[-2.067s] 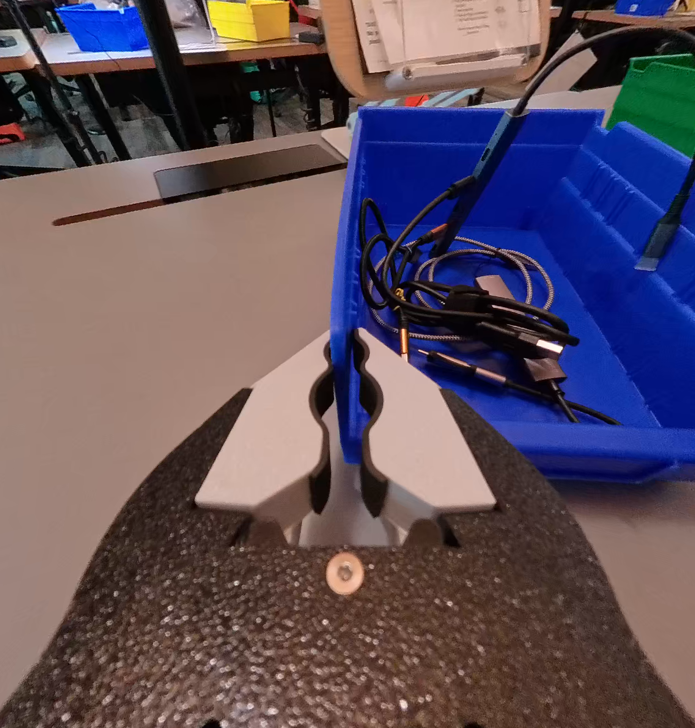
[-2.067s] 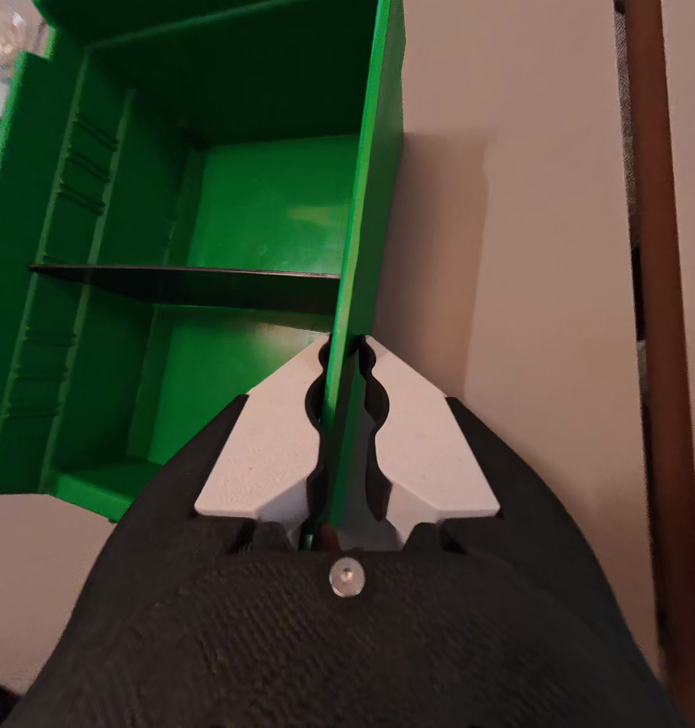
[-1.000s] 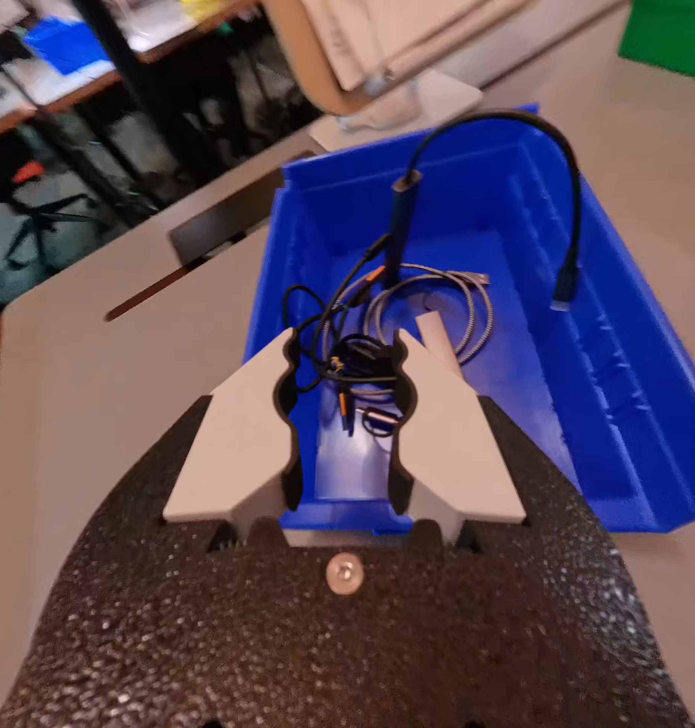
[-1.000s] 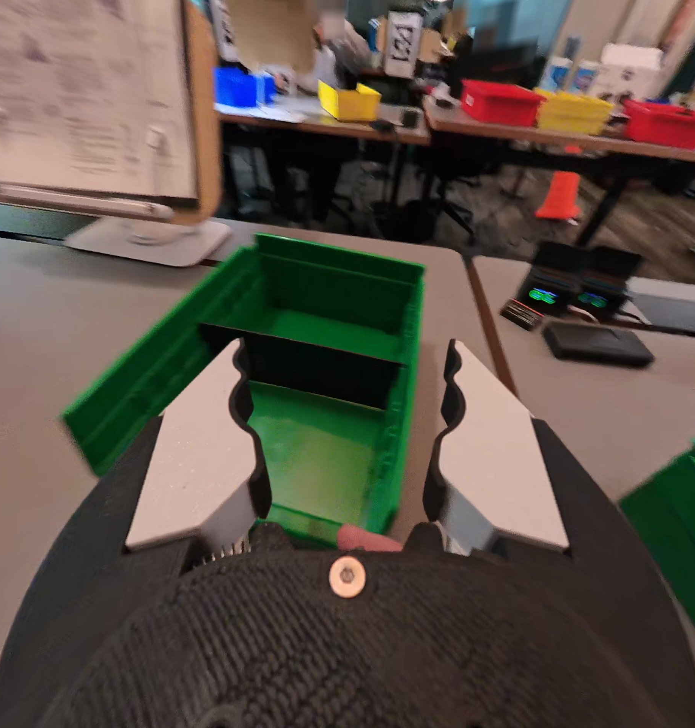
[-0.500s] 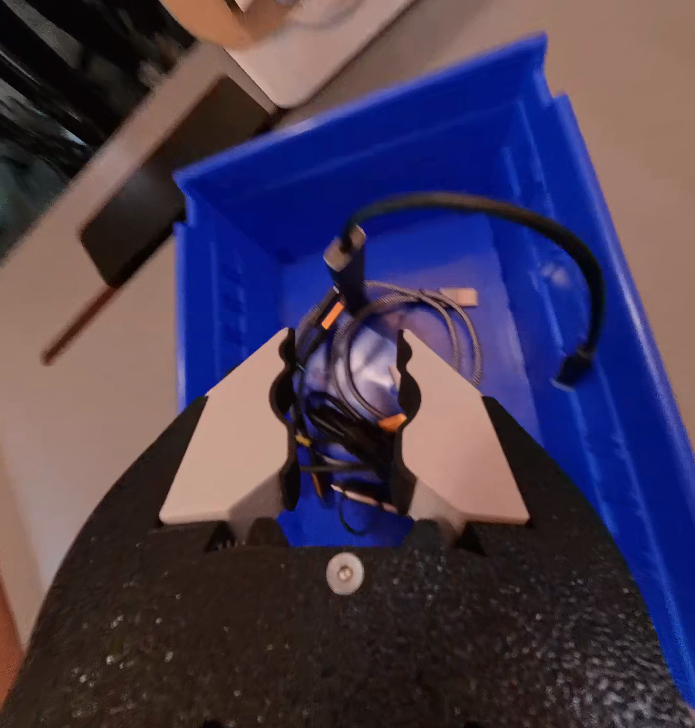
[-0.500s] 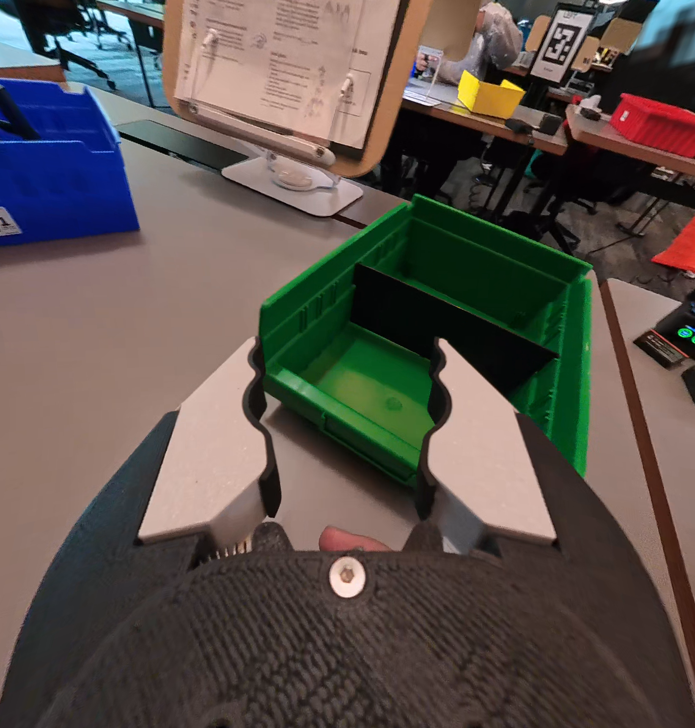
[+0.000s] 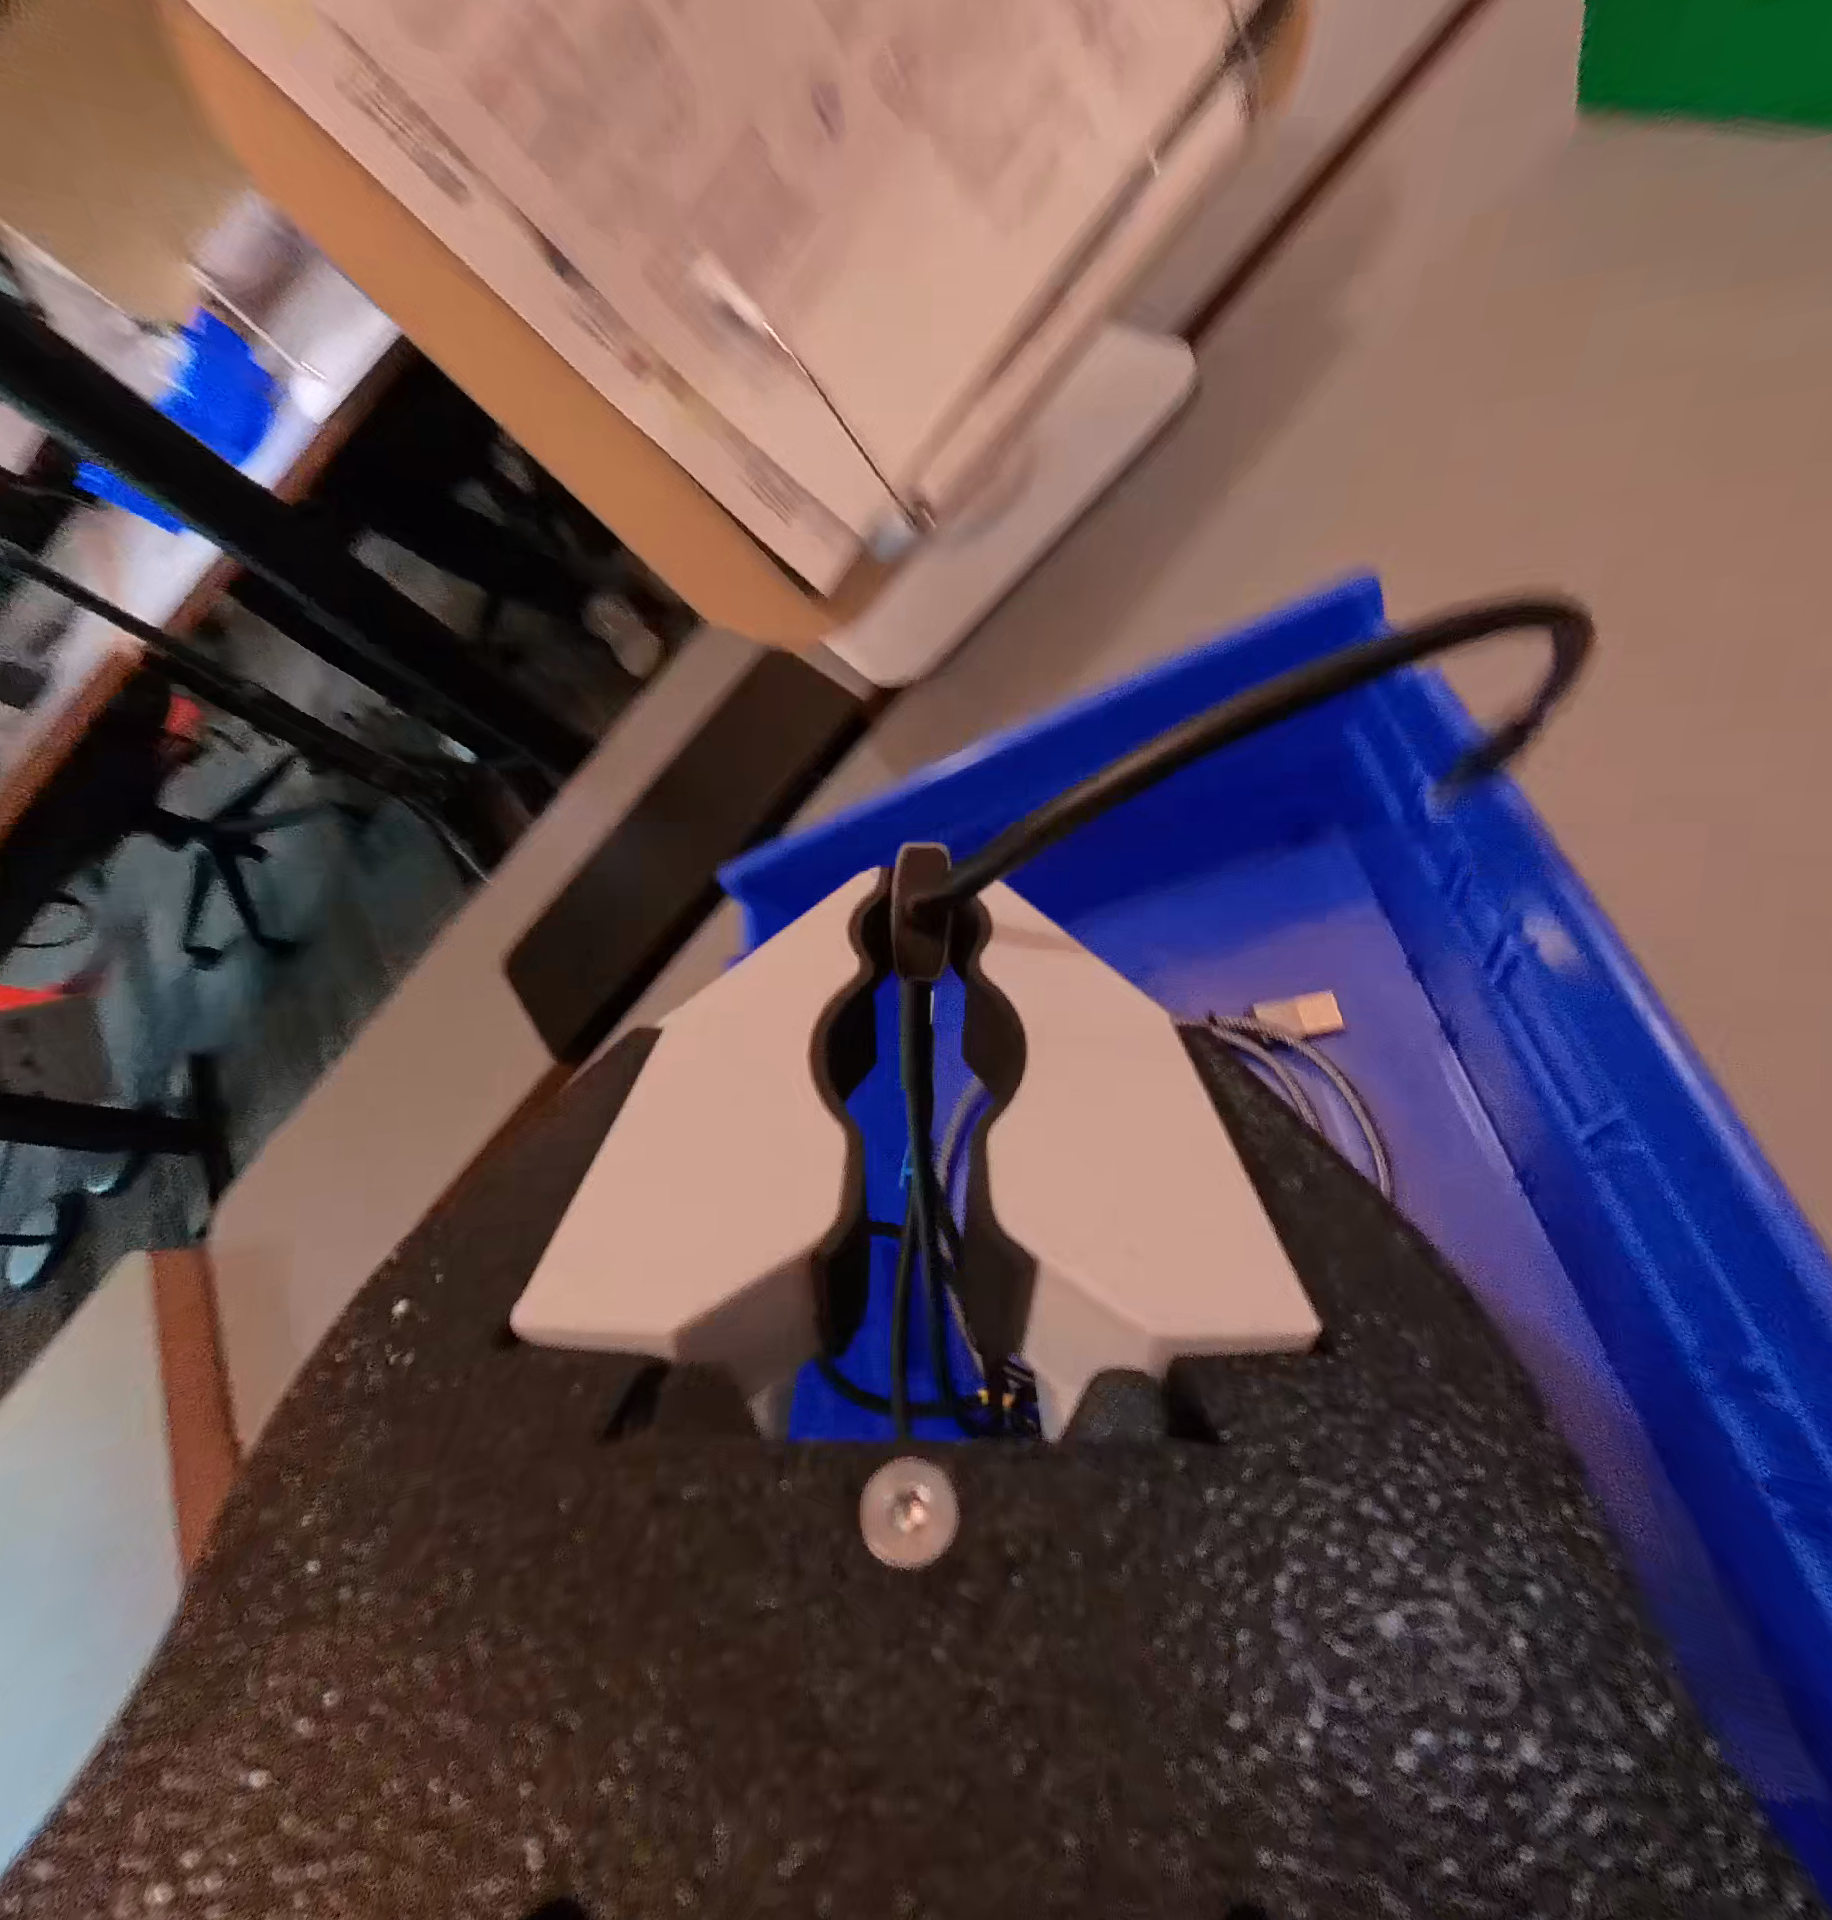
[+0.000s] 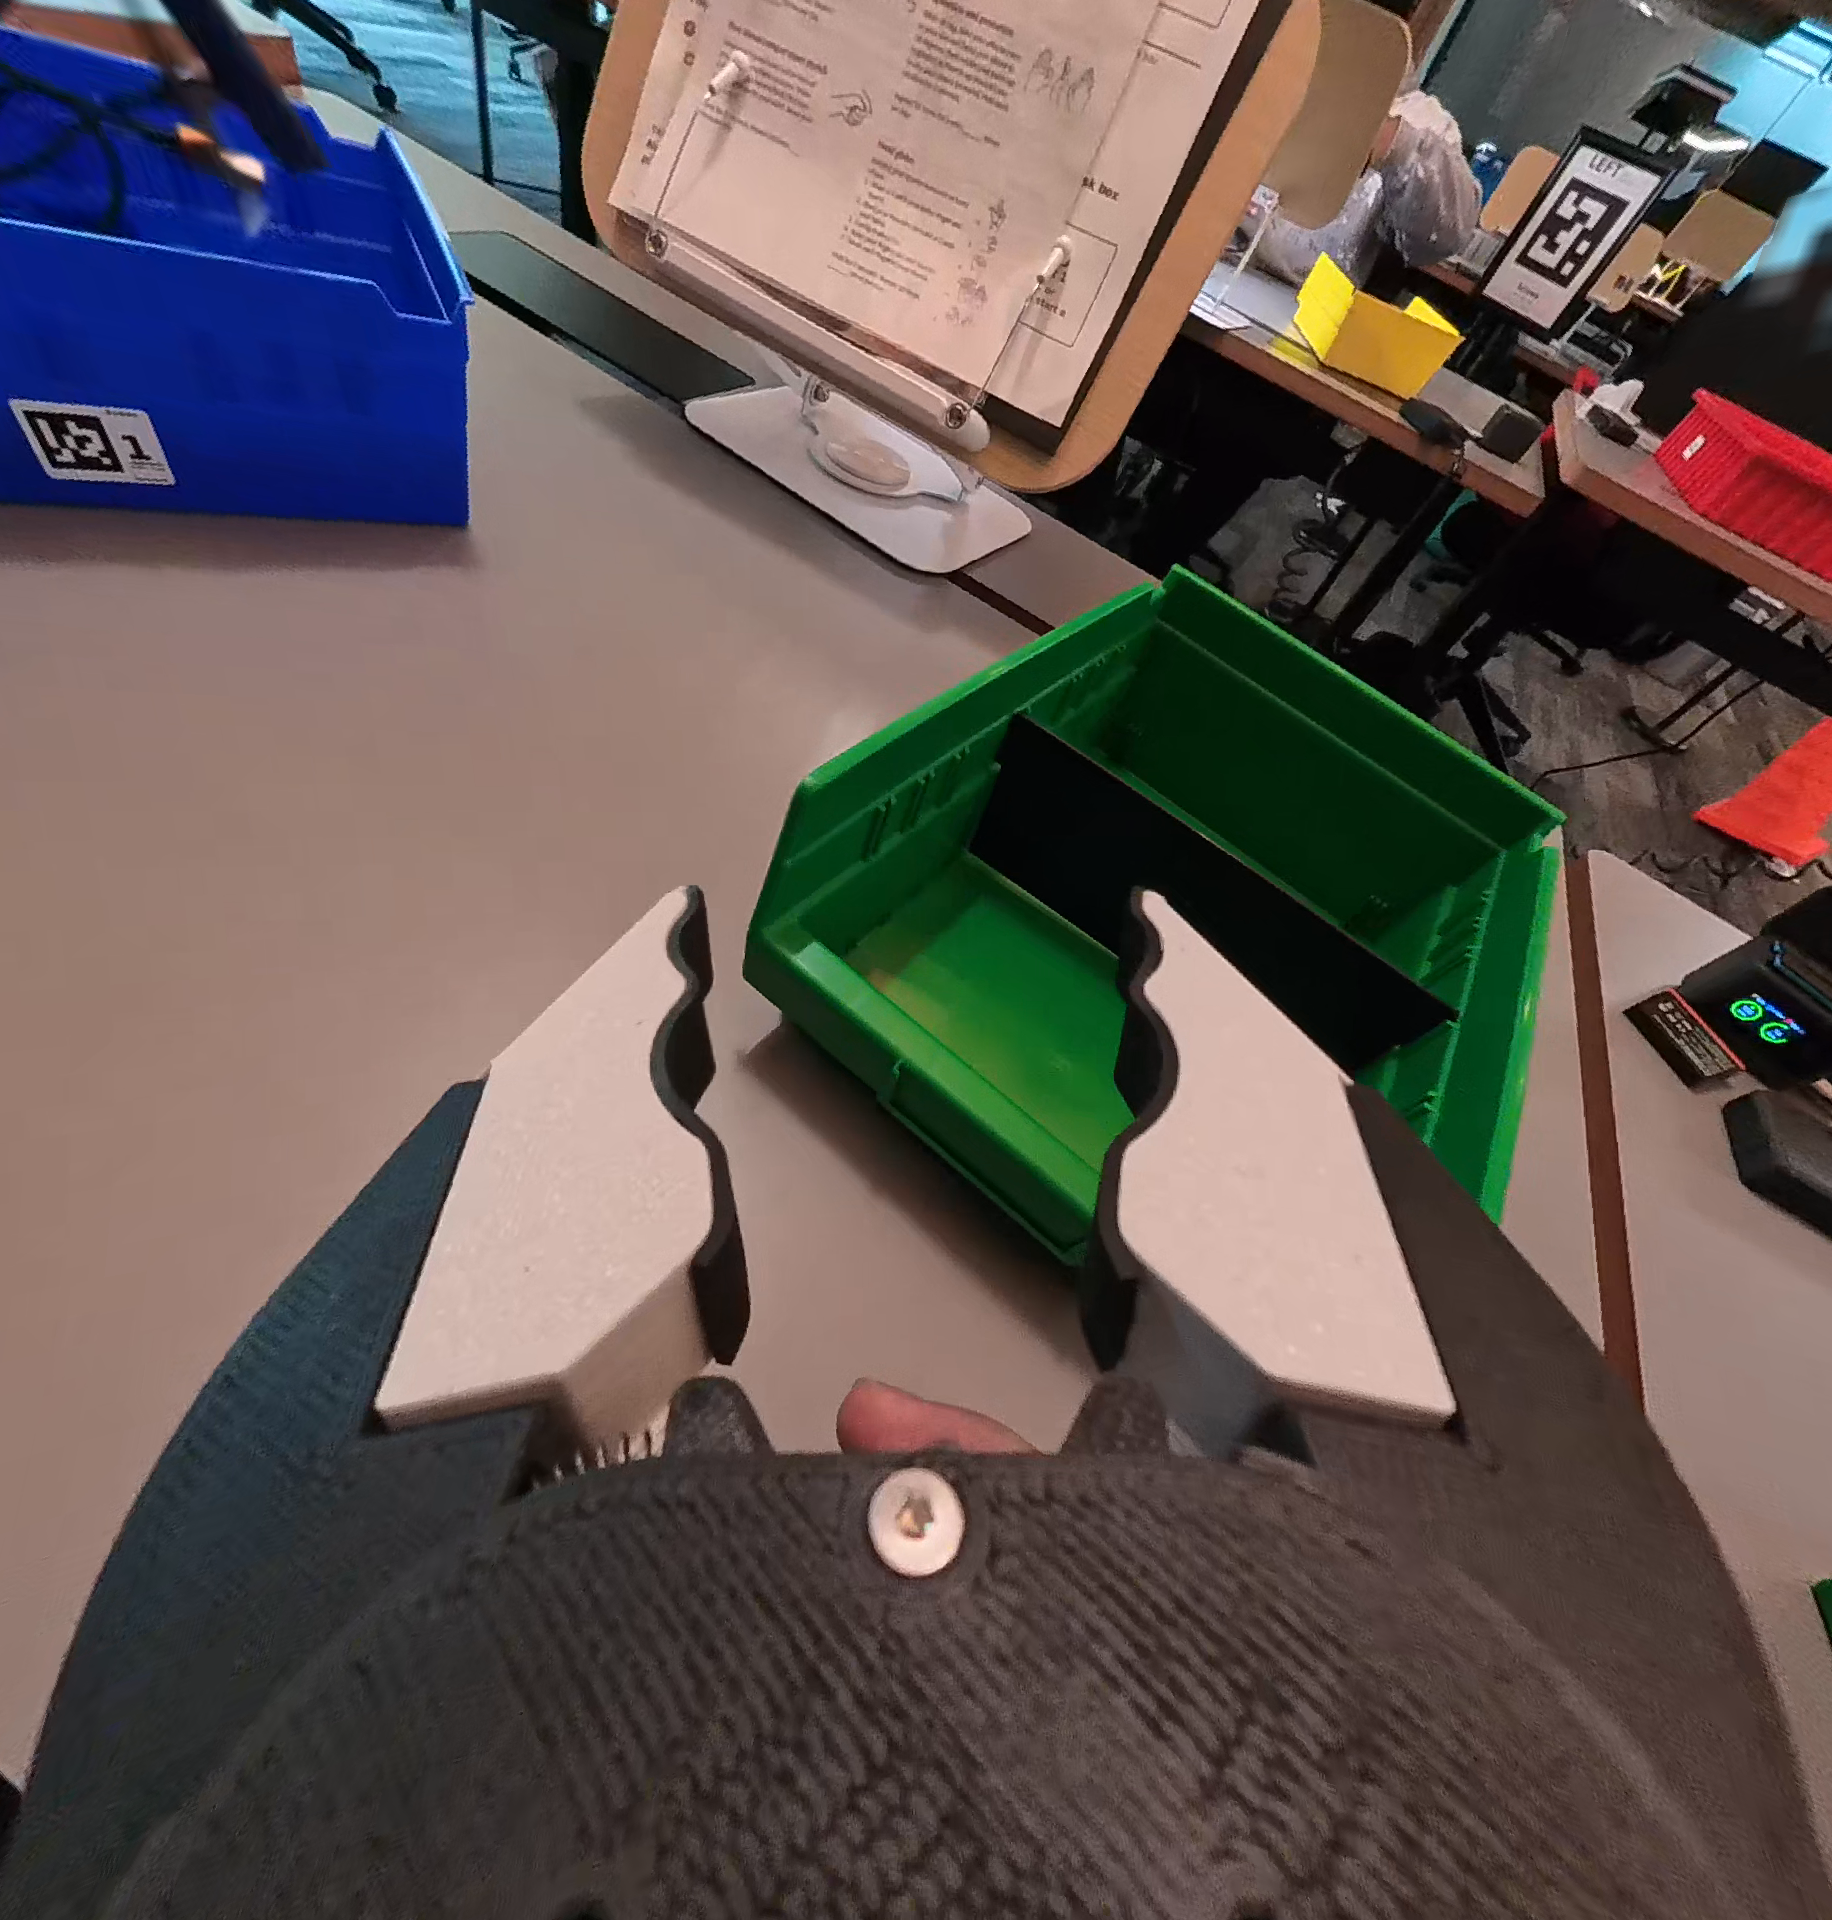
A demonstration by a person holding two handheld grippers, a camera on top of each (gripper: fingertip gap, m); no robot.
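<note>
My left gripper point(image 7: 917, 914), spread a moment ago, now pinches the black cable point(image 7: 1255, 707) above the blue bin point(image 7: 1618, 1143); my right gripper point(image 8: 917, 935) stays spread before the green bin point(image 8: 1494, 831).

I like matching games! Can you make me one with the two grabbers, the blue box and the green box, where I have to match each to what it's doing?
Things:
1. left gripper
2. right gripper
3. blue bin
4. green bin

States:
A. split by a black divider, nothing inside
B. shut on a black cable
C. open, holding nothing
D. holds a pile of cables

Pairs: 1-B, 2-C, 3-D, 4-A
</note>
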